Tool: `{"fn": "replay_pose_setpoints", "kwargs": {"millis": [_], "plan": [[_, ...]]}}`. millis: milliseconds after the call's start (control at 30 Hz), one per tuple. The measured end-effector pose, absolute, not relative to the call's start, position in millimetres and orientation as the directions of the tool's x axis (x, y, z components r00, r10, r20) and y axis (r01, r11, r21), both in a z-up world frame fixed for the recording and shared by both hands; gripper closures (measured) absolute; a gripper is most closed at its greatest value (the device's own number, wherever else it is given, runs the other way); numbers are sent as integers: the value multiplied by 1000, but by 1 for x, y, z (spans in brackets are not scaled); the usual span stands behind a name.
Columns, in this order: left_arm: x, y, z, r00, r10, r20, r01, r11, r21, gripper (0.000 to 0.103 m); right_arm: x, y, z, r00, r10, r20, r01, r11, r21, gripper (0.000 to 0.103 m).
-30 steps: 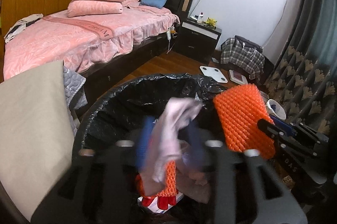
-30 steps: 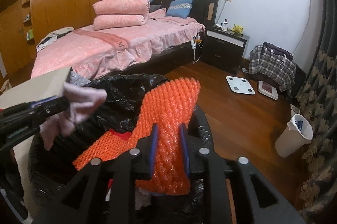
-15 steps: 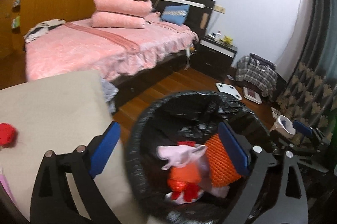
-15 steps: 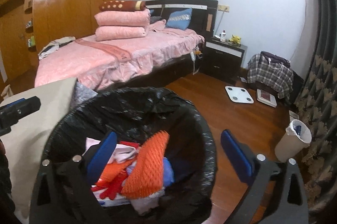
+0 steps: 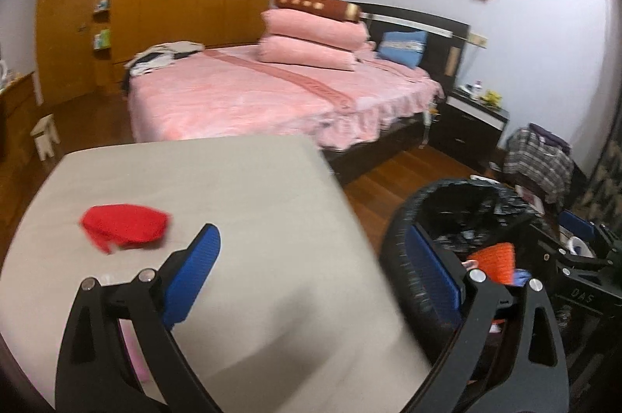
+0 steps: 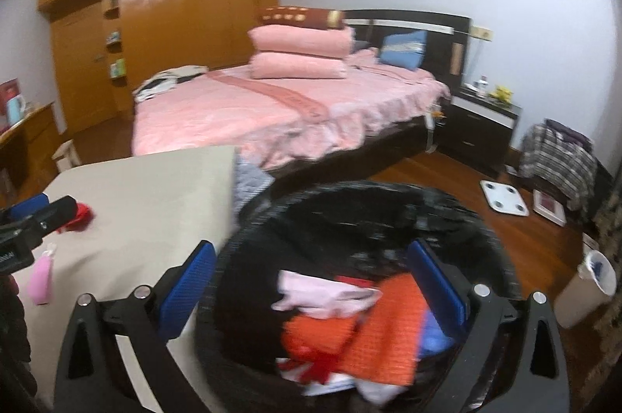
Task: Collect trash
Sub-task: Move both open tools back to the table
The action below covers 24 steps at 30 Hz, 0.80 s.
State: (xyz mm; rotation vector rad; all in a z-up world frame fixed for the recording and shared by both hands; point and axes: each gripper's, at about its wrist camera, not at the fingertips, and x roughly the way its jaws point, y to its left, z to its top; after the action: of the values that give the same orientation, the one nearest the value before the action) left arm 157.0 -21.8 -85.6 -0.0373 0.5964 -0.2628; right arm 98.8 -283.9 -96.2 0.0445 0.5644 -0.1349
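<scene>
A bin lined with a black bag (image 6: 427,203) stands beside a beige table (image 6: 155,195). In it lie orange foam netting (image 6: 392,331), a pale pink scrap (image 6: 322,292) and other red and blue bits. My right gripper (image 6: 311,250) hangs open over the bin's near rim, with nothing between its pads. My left gripper (image 5: 311,238) is open and empty over the table's (image 5: 252,211) right edge, with the bin (image 5: 404,218) to its right. A crumpled red piece (image 5: 124,226) lies on the table, left of the left gripper. A small pink item (image 6: 41,277) lies near the table's front.
A pink bed (image 5: 272,94) fills the room behind the table, with a dark nightstand (image 5: 474,125) at its right. On the wooden floor sit a white scale (image 6: 505,203), a plaid bag (image 6: 556,156) and a small white bin (image 6: 587,292). A stool (image 5: 44,137) stands far left.
Both grippers opened and let the pink scrap and the orange netting fall into the bin. Both views then swung left, bringing the left gripper over the table.
</scene>
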Motion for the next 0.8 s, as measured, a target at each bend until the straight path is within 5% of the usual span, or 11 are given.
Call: {"fn": "replay_pose_setpoints", "kwargs": {"millis": [633,800], "plan": [[146,123,-130,770,26,-638,-87,994,-65,11,144,-140,-128,818,130,-560,-139,990,27,6],[154,129,-153,720,22,-694,-95,993,-67,29,152,-123,-138,804,151,-576,-165,986,28,6]]}}
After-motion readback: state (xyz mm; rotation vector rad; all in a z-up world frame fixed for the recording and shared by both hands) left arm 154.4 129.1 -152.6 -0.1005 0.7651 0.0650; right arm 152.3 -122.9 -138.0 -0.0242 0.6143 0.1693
